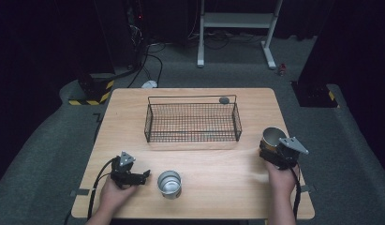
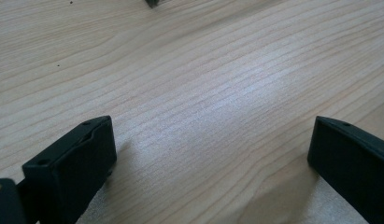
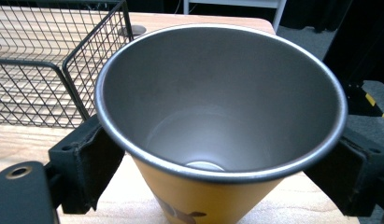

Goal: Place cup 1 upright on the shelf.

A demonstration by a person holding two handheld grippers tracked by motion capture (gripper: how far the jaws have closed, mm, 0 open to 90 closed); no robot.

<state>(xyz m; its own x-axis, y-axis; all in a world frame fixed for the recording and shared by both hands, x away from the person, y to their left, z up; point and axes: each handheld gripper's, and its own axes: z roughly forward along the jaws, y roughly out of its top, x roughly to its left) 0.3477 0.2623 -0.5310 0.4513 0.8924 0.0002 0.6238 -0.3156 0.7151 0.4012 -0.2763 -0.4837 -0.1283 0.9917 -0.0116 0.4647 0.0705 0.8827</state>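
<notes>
Near edge of the light wooden surface (image 1: 218, 164): the person's left hand (image 1: 114, 192) is holding the left gripper (image 1: 144, 176) low over the wood, pointing toward a small shiny round metal tin (image 1: 169, 183) sitting just beside it, apart from the fingers. In the left gripper view the two black fingers (image 2: 70, 168) are standing wide apart, released, bare wood grain between them, nothing gripped.

Right side, a bit farther: the right hand (image 1: 281, 180) is holding the right gripper (image 1: 270, 151) near the surface's right edge. Its fingers (image 3: 87, 163) are clenching on an orange paper-style cup with a grey metallic inside (image 3: 222, 121), pads pressing both sides just under the rim. Cup is empty, mouth tilted toward the gripper's camera, some dark print low on its outer wall. In the high view the cup (image 1: 273, 138) is sitting in front of the gripper, near the basket's right end; touching the wood or not, cannot tell.

Farther back, mid-surface: a black wire mesh rectangular basket (image 1: 192, 123), upright, empty. A small dark round disc (image 1: 224, 100) is lying by its far right corner.

Beyond: grey carpet floor (image 1: 49, 140), white frame legs (image 1: 237, 28).
</notes>
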